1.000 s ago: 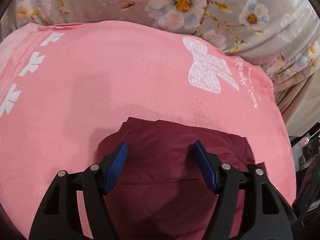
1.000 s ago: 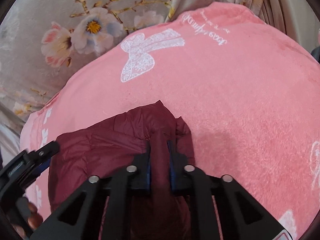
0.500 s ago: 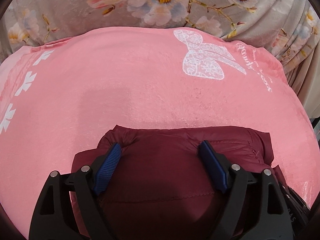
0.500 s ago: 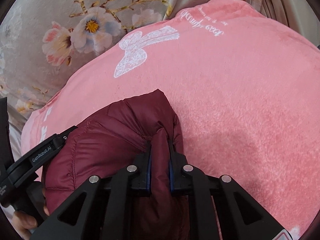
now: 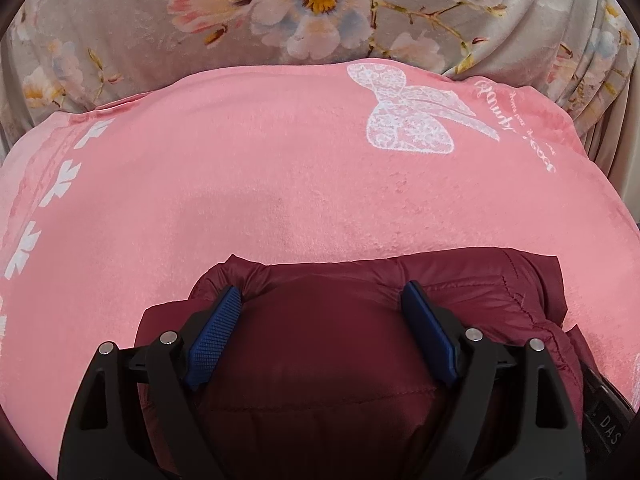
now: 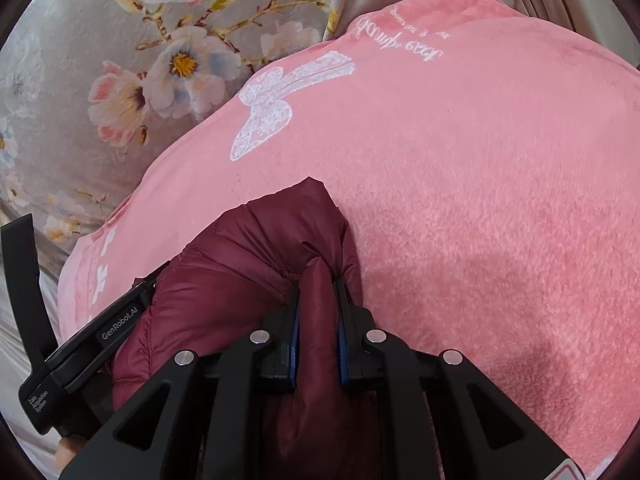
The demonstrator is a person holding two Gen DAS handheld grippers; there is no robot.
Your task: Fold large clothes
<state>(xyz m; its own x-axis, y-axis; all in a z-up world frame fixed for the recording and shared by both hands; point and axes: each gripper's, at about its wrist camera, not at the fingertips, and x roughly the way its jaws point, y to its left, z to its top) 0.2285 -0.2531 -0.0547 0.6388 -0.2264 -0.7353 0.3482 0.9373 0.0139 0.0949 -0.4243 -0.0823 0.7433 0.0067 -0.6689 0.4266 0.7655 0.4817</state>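
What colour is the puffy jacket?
The puffy jacket is dark maroon red, seen best in the left wrist view.

A home bedroom is suggested: a bed is covered by a plush pink blanket (image 5: pixel 280 184) printed with a white bow (image 5: pixel 408 120), and a grey floral bedspread (image 5: pixel 280 12) is seen at the far side.

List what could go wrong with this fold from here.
1. The right gripper pinches only a narrow ridge of the slick maroon puffer jacket; it may slip free.
2. The left gripper is open, merely straddling the puffy bundle, so the fold could spring apart on the pink blanket.
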